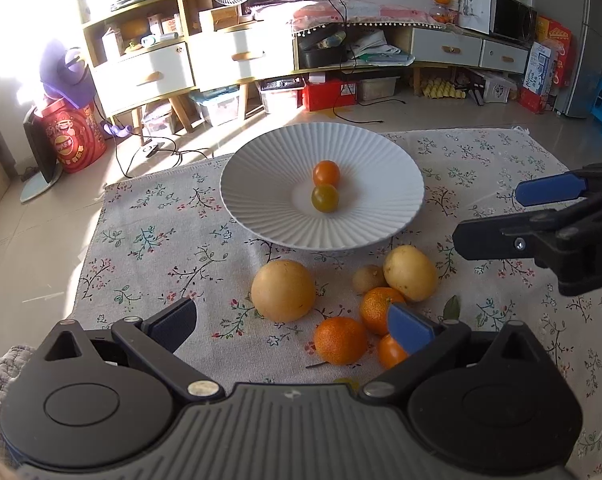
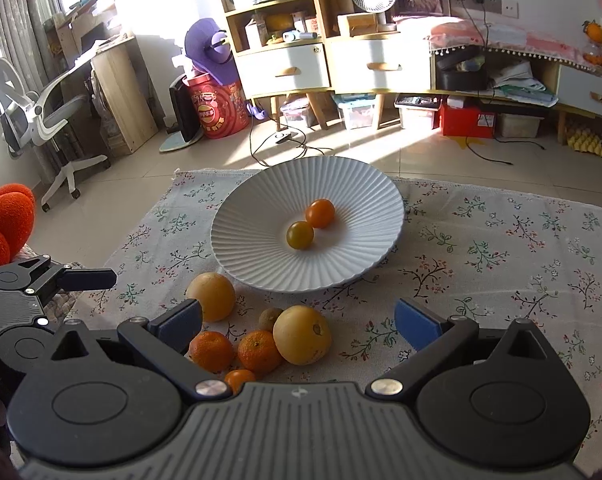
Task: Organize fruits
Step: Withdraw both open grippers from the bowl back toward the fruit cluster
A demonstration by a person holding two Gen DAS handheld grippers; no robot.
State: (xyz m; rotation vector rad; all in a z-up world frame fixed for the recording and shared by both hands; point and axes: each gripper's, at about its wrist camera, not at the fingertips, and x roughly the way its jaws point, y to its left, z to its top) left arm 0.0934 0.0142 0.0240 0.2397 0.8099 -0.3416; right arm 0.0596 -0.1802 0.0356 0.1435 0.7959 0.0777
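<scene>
Fruits lie in a little heap low in the middle of both pictures, on a flowered cloth point(image 2: 501, 248). In the right wrist view the right gripper point(image 2: 299, 318) has its two blue pads far apart with nothing held between them; behind the gap sit a big yellow fruit point(image 2: 302, 335), two mandarins point(image 2: 259, 351) side by side, a small orange one point(image 2: 239, 380) at the gripper's edge, a little brown fruit point(image 2: 269, 317), and a second yellow fruit point(image 2: 211, 297) near the left pad. In the left wrist view the left gripper point(image 1: 293, 322) is wide open too and holds nothing; its right pad point(image 1: 409, 328) sits in front of a mandarin. Farther up, in the middle of each picture, stands a white ribbed plate point(image 2: 261, 264) with two small round tomatoes point(image 2: 300, 235) touching at its center, one orange and one more yellow-green. The other gripper shows at the right edge of the left view and at the left edge of the right view.
</scene>
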